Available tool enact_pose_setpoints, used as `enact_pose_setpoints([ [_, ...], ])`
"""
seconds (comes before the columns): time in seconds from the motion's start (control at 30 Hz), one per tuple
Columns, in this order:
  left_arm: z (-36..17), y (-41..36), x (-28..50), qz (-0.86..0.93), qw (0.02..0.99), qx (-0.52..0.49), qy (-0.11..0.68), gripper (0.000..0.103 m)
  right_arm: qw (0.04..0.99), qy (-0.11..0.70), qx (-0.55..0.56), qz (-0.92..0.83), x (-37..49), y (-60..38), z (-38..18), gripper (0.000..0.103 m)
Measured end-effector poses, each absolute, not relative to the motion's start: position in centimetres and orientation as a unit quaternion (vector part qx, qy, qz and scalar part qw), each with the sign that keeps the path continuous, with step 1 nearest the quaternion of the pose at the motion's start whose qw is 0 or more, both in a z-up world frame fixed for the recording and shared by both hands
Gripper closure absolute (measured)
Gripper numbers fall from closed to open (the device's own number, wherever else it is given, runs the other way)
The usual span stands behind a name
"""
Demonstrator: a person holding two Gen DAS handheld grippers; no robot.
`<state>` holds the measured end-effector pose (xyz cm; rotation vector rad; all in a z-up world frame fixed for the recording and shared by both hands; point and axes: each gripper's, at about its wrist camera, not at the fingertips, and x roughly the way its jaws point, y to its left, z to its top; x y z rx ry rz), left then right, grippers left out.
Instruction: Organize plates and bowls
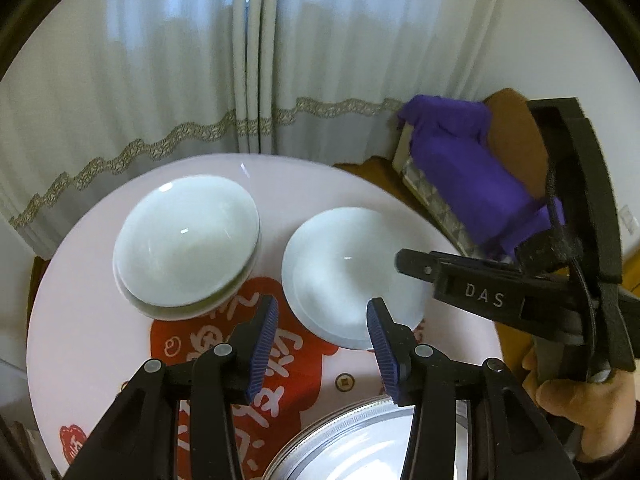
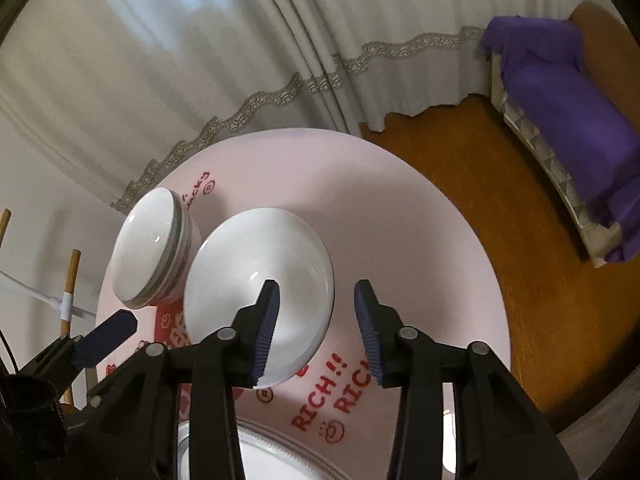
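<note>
On the round pink table point(image 1: 92, 320) a stack of white bowls point(image 1: 184, 240) stands at the left and a stack of white plates point(image 1: 344, 272) to its right. My left gripper point(image 1: 323, 301) hovers open in front of the gap between them, with nothing between its blue pads. A hand holds my right gripper point(image 1: 402, 264), whose tip reaches over the plates' right edge. In the right wrist view the bowls point(image 2: 152, 252) sit left of the plates point(image 2: 240, 280). My right gripper point(image 2: 317, 284) is open, with the plates' right rim showing between its fingers, which stand apart from it. The left gripper point(image 2: 120, 326) shows at lower left.
A larger plate with a patterned rim point(image 1: 360, 440) lies at the table's near edge under both grippers. White curtains point(image 1: 200, 80) hang behind the table. Wooden floor point(image 2: 500, 200) and a purple-covered seat point(image 2: 568, 128) lie to the right; wooden poles point(image 2: 72, 272) stand at the left.
</note>
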<state>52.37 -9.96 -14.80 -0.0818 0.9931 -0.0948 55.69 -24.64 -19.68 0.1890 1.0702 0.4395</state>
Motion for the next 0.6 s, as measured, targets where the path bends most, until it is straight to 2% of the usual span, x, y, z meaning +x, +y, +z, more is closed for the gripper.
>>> enact_pose_setpoints([
  [0.07,-15.2,-10.8,53.7,-0.041,0.874,-0.04,0.482,0.061,0.832,0.506,0.086,0.211,55.8,-24.8,-20.2,0.091],
  [0.1,-15.5,-11.3,54.4,-0.039,0.873,-0.04,0.485,0.061,0.83,0.508,0.087,0.212,55.9,-25.0,-20.4,0.094],
  [0.3,-16.4,-12.6,57.0,-0.035,0.867,-0.039,0.495,0.061,0.829,0.505,0.09,0.225,55.7,-26.1,-21.2,0.095],
  [0.4,-17.1,-13.0,57.9,-0.034,0.862,-0.038,0.505,0.065,0.827,0.504,0.096,0.229,55.7,-26.3,-21.3,0.095],
  [0.47,-17.6,-13.2,58.6,-0.036,0.859,-0.038,0.51,0.075,0.828,0.503,0.094,0.23,55.6,-26.5,-21.4,0.095],
  [0.5,-18.0,-13.3,59.2,-0.039,0.856,-0.037,0.514,0.084,0.828,0.502,0.094,0.23,55.6,-26.5,-21.4,0.095],
  [0.53,-18.3,-13.4,59.6,-0.034,0.856,-0.034,0.515,0.087,0.828,0.502,0.095,0.23,55.6,-26.5,-21.5,0.095],
  [0.6,-18.3,-13.5,60.0,-0.033,0.86,-0.033,0.509,0.088,0.828,0.502,0.096,0.23,55.6,-26.6,-21.5,0.095],
])
